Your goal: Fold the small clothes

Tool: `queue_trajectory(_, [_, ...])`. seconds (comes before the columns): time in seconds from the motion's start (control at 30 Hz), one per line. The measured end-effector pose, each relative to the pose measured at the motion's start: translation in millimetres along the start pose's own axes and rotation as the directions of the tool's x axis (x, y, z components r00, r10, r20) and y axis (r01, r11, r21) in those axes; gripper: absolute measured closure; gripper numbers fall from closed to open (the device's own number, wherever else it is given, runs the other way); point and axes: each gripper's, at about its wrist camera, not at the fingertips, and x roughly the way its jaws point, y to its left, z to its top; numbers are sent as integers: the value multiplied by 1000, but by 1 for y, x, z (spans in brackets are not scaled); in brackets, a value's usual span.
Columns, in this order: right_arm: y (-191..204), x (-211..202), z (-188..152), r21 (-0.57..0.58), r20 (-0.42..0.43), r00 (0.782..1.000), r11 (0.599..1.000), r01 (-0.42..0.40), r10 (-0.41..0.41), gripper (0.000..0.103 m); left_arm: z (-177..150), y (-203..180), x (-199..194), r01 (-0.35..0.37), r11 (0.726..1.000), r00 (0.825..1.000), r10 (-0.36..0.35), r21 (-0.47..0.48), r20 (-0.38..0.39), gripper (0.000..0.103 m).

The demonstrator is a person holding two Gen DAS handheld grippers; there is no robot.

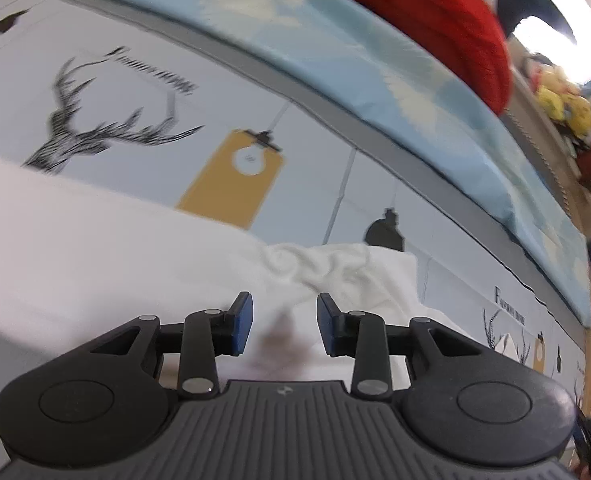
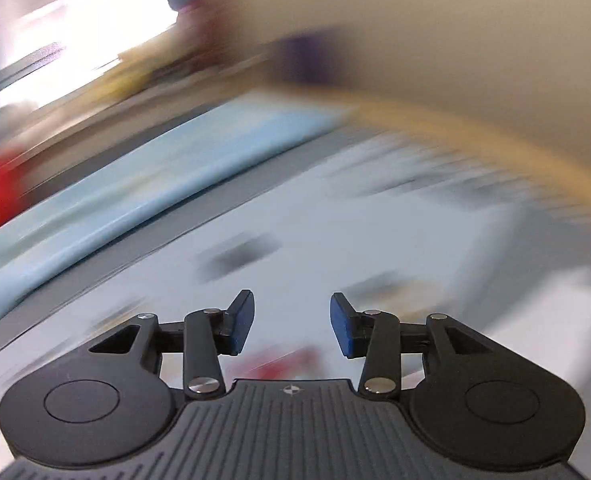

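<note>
My left gripper [image 1: 283,324] is held with its blue-padded jaws parted and nothing between them, poised just above the white garment [image 1: 143,248]. The garment lies on a pale printed bedsheet [image 1: 143,92] bearing deer-antler and hanging-lamp motifs, with a bunched, wrinkled ridge just ahead of my fingertips. I judge the cloth light, soft and limp: it will drape and slide rather than hold a crease, so the best hold is a pinch on an edge or corner near that ridge, not the flat middle. My right gripper [image 2: 291,326] is likewise open and empty, over the sheet; its view is motion-blurred, and whether the garment shows there I cannot tell.
</note>
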Motion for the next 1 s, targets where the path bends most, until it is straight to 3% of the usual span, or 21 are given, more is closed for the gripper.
queue_trajectory(0.07, [46,10,-16,-71,-121,980,983,-167,158,59,-1,-4,9,9,999,1000,-9,40,9,65])
queue_trajectory(0.13, [89,13,-38,-137,-209,948,953,-270,238,58,-3,-12,16,21,996,999,-24,85,33,65])
queue_trajectory(0.23, [133,18,-65,-233,-273,932,923,-306,240,49,-6,-25,27,25,985,997,-38,174,69,61])
queue_trajectory(0.3, [153,34,-80,-324,-321,935,910,-260,153,48,-10,-33,35,34,976,995,-53,216,83,60])
queue_trajectory(0.37, [165,31,-93,-375,-272,955,901,-217,117,46,-13,-41,44,32,966,994,-58,257,92,60])
queue_trajectory(0.4, [171,31,-95,-396,-253,961,895,-207,110,51,-15,-44,49,23,960,994,-52,278,95,60])
queue_trajectory(0.43, [175,33,-97,-408,-237,965,890,-204,113,61,-16,-47,54,8,956,994,-38,294,98,60])
queue_trajectory(0.47, [179,34,-97,-404,-230,964,888,-220,134,80,-17,-47,58,-9,955,994,-23,298,103,61])
queue_trajectory(0.5, [181,39,-98,-403,-224,965,889,-219,136,84,-18,-46,62,-24,955,994,-8,294,106,65])
queue_trajectory(0.57, [185,45,-97,-411,-206,968,885,-219,143,88,-17,-43,71,-42,952,995,14,302,94,101])
queue_trajectory(0.67, [186,47,-97,-409,-185,965,878,-248,187,89,-13,-36,72,-94,953,986,50,287,159,101])
queue_trajectory(0.77, [189,45,-94,-405,-132,960,871,-278,245,89,-9,-33,63,-171,955,962,107,244,252,101])
queue_trajectory(0.87, [196,46,-93,-426,-94,977,880,-212,189,87,-5,-39,52,-211,944,945,130,254,300,96])
queue_trajectory(0.93, [196,46,-91,-422,-103,980,884,-200,173,86,0,-38,43,-179,957,951,108,231,289,93])
queue_trajectory(1.0, [193,39,-87,-428,-90,980,881,-201,180,80,3,-37,34,-76,972,969,19,223,246,92])
